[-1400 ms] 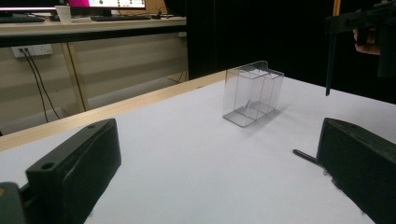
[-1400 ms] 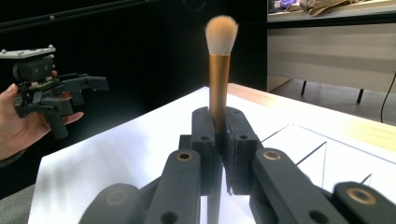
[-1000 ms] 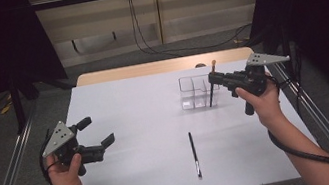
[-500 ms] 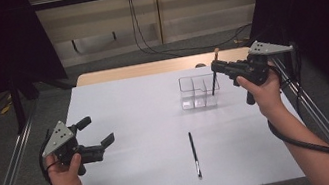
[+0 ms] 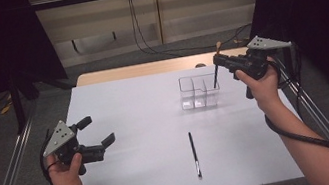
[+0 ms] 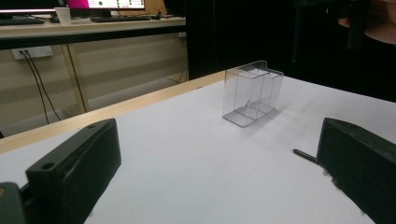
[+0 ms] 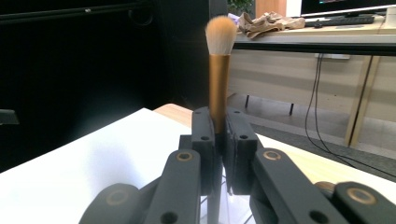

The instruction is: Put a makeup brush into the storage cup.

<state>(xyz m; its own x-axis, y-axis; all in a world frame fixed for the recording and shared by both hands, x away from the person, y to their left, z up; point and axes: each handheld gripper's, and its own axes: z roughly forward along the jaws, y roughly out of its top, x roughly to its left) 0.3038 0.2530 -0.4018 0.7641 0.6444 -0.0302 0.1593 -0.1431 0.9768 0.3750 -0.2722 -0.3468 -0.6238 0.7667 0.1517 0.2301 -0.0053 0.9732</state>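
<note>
While no label or writing can be read anywhere on my tools or on what I handle, the views split the rest between them. Nearest me, my left gripper (image 5: 92, 135) rests low over the white table (image 5: 133, 128), jaws spread wide with nothing between them; its own view catches the tip of the black pen (image 6: 304, 155) beside one jaw, while the high view shows that pen (image 5: 194, 153) lying whole near the front edge. Farther off, my right gripper (image 5: 216, 58) is clamped on the makeup brush (image 7: 219, 70); its view shows gold ferrule and pale bristles upright, and the high view shows the dark handle reaching down into the clear organizer (image 5: 199, 92).
</note>
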